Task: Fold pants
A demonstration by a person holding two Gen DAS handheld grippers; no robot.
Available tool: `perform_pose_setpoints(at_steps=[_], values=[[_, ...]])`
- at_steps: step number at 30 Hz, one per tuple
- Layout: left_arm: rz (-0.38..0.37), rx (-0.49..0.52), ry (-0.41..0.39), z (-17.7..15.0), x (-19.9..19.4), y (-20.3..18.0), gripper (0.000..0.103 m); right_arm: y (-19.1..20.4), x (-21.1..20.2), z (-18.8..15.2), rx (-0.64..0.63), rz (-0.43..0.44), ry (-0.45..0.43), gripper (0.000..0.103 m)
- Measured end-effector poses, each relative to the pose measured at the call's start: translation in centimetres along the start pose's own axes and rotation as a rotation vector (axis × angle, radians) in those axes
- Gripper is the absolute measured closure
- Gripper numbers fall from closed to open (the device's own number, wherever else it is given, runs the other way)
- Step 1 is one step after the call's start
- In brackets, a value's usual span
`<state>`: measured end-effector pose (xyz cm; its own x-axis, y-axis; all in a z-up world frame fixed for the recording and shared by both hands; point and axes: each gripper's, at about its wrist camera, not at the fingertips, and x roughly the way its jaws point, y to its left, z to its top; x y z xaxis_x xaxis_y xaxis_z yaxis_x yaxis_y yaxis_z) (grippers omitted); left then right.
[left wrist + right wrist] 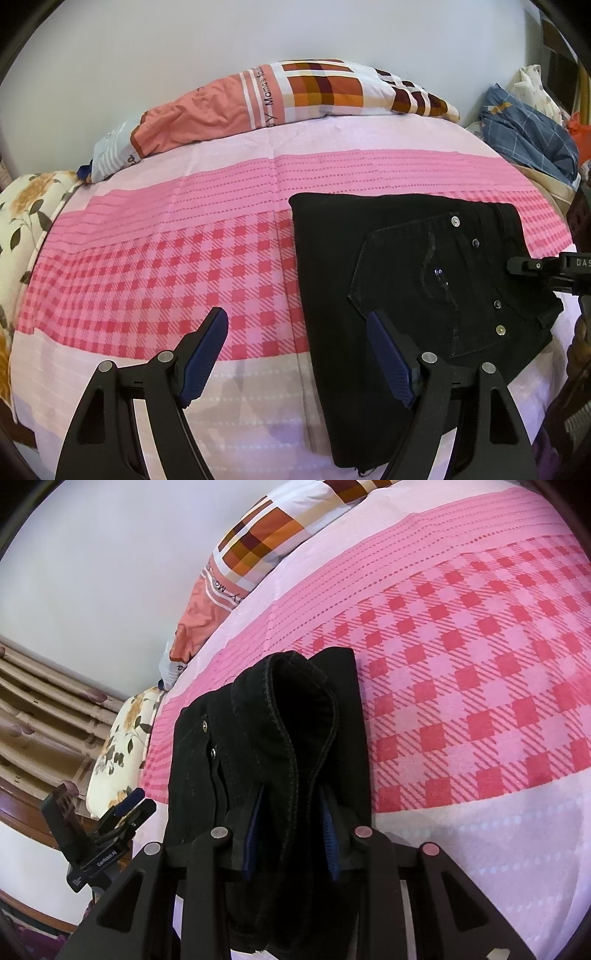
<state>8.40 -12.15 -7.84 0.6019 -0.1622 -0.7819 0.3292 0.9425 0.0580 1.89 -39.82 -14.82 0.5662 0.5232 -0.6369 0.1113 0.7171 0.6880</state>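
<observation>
The pants (399,295) lie folded at the frame's right on the bed (184,240). The right claw (291,827) pinches their edge (release gently); the left claw (295,354) hangs spread, empty.

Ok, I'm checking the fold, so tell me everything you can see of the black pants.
The black pants look like denim, with metal rivets and a stitched back pocket facing up. They lie folded into a long block on the pink checked bedsheet. The right claw is clamped on a bunched, raised edge of the fabric. The left claw stands open just above their near side, not gripping.
</observation>
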Motion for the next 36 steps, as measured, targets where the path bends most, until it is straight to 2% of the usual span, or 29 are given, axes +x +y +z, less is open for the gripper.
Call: perform_pose_setpoints(at_steps=[5,10,11,13,14,15,17,20,25,31,36], values=[[0.006,0.006,0.014,-0.1,0.4,0.0,0.025,-0.1,0.0,0.1,0.015,0.009,0.015,0.078],[0.0,-0.005,0.029,0.0,1.0,0.3,0.025,-0.2,-0.6,0.3,0.048,0.011,0.018,0.069],[-0.003,-0.006,0.03,0.0,1.1,0.3,0.025,0.0,-1.2,0.5,0.043,-0.007,-0.001,0.061],[-0.002,-0.006,0.033,0.0,1.2,0.5,0.025,0.1,-2.5,0.8,0.043,-0.062,-0.05,0.034],[-0.008,-0.006,0.032,0.0,1.2,0.4,0.025,-0.1,-3.1,1.0,0.048,-0.108,-0.077,0.009],[-0.018,-0.007,0.033,0.1,1.4,0.5,0.025,-0.3,-3.7,1.0,0.052,-0.129,-0.108,0.003],[-0.025,-0.009,0.037,0.2,1.7,0.8,0.025,-1.0,-4.2,1.2,0.083,-0.094,-0.111,0.003],[-0.047,-0.01,0.047,0.4,2.3,1.0,0.025,-1.4,-4.0,1.2,0.106,-0.091,-0.115,0.003],[-0.077,-0.014,0.06,0.9,3.1,1.3,0.025,0.1,-2.0,0.8,0.045,-0.089,-0.052,0.003],[-0.195,-0.044,0.088,1.4,4.2,2.2,0.025,1.5,-0.5,0.1,-0.061,-0.139,-0.012,0.003],[-0.292,-0.045,0.149,1.7,6.0,2.6,0.025,1.0,-0.4,0.0,-0.074,-0.066,-0.016,0.003]])
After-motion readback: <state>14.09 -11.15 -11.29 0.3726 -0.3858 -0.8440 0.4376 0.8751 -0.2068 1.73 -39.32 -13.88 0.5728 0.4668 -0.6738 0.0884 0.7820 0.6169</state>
